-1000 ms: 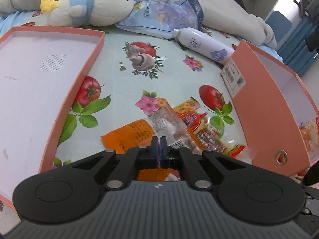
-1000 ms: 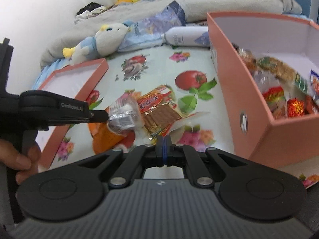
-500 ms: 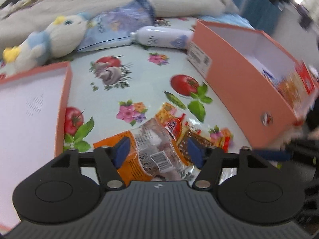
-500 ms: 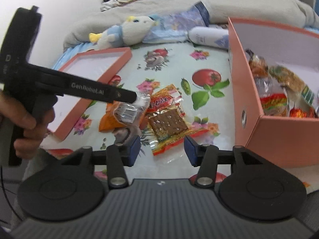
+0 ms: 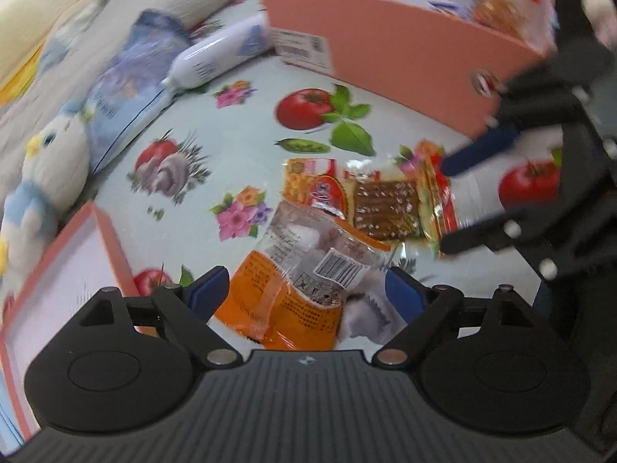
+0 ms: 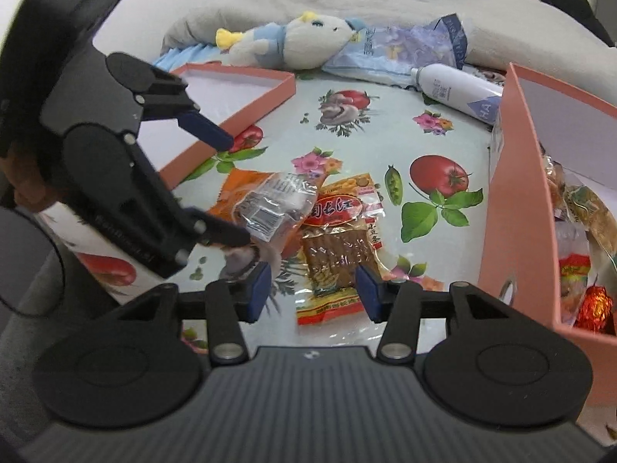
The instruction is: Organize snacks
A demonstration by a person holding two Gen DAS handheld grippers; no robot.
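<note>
The pink box (image 6: 513, 208) is sitting at the right edge of the fruit-print cloth (image 6: 370, 162), already holding several wrapped snacks, while its shallow lid (image 6: 239, 88) is lying open toward the cloth's far-left corner. Three loose packets are overlapping near the cloth's front edge, just left of the box. The orange packet (image 5: 270, 301) is lying lowest, a flat foil pouch that is probably light and slick. The red cracker pack (image 6: 339, 247) is resting beside it; its contents are likely brittle, so a pinch on the crimped end seam looks safer than squeezing the middle. The clear wrapped snack (image 5: 320, 254) is lying on top of both, soft and crinkly, best taken by a loose corner.

The left gripper (image 5: 304, 293) is hovering with fingers spread wide around the clear snack, gripping nothing. The right gripper (image 6: 312, 289) is also gaping, straddling the cracker pack's near end.
</note>
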